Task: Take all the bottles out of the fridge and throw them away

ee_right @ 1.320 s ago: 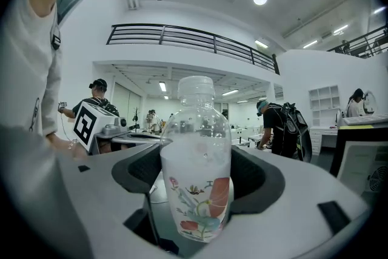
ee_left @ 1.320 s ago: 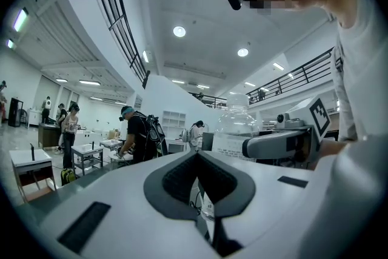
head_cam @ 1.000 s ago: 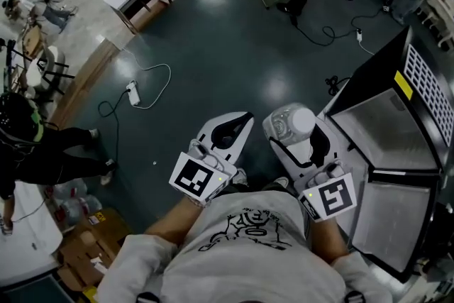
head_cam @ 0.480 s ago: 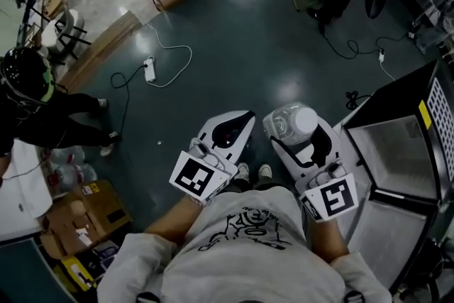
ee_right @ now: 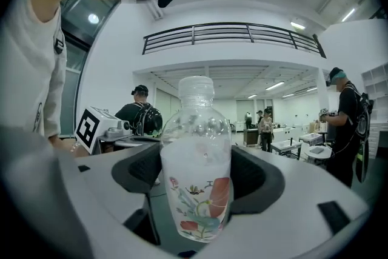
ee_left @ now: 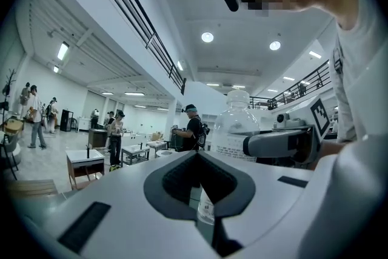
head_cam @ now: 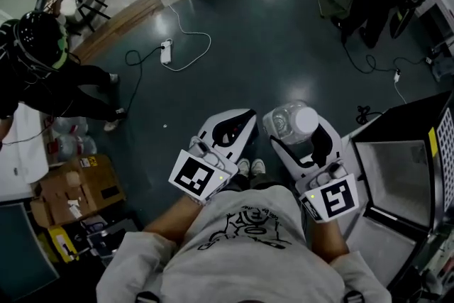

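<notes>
Well, with my right tongs (head_cam: 301,134) pinching the clear bottle (head_cam: 289,122) by its body, cap up, out over the floor (head_cam: 248,46) beside the fridge (head_cam: 397,177), and my left tongs (head_cam: 231,130) pressed together empty, I'd hold the squeeze firm and level until a bin, none visible, shows.

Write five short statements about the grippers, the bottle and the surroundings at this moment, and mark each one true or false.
1. The right gripper is shut on a clear bottle. True.
2. The left gripper holds a second bottle. False: its jaws are together with nothing between them.
3. The bottle is inside the fridge. False: it is held over the floor, to the left of the fridge.
4. A white power strip lies on the floor. True.
5. The bottle has no cap. False: a white cap is on it.
</notes>
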{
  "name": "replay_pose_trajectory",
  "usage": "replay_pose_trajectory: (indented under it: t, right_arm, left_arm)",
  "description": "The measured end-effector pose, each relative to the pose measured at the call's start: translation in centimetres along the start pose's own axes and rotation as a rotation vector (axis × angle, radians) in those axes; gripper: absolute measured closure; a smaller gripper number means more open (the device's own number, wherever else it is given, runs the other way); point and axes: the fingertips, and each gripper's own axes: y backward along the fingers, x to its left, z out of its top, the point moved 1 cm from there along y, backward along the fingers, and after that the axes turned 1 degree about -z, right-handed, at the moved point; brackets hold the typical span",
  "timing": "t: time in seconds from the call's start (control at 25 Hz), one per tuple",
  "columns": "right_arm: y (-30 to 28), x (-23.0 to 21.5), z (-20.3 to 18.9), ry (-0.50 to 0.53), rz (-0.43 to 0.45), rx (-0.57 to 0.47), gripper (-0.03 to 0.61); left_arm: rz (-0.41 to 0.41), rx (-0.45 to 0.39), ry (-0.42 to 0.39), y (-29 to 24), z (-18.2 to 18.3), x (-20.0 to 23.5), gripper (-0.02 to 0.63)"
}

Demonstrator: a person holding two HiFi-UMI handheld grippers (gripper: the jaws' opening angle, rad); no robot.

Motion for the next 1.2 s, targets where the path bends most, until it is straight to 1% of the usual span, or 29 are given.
replay_pose_trajectory:
  t: [0.36, 0.56, 0.72, 0.96, 1.2]
  right_arm:
    - [-0.8, -0.1, 0.1, 0.016, 0.126, 0.007, 0.215]
    - [-1.0, -1.1, 1.3, 0.027, 0.161, -0.045, 0.215]
    - [-1.0, -1.3, 1.4, 0.035, 0.205, -0.049, 0.215]
    - [-1.2, -1.4, 0.9, 0.040, 0.249, -0.048, 0.215]
    - [-1.9, -0.8, 0.4, 0.050, 0.262, -0.043, 0.215]
  left_arm:
    - [0.109, 0.012, -0.010, 0.2, -0.2, 0.4, 0.601]
    - [0.165, 0.006, -0.004, -0.4, -0.1, -0.1, 0.601]
    - [0.208, 0.020, -0.018, -0.4, -0.4, -0.2, 0.601]
    - [0.247, 0.008, 0.007, -0.5, -0.5, -0.6, 0.601]
    - [0.259, 0.021, -0.007, 0.3, -1.1, -0.2, 0.601]
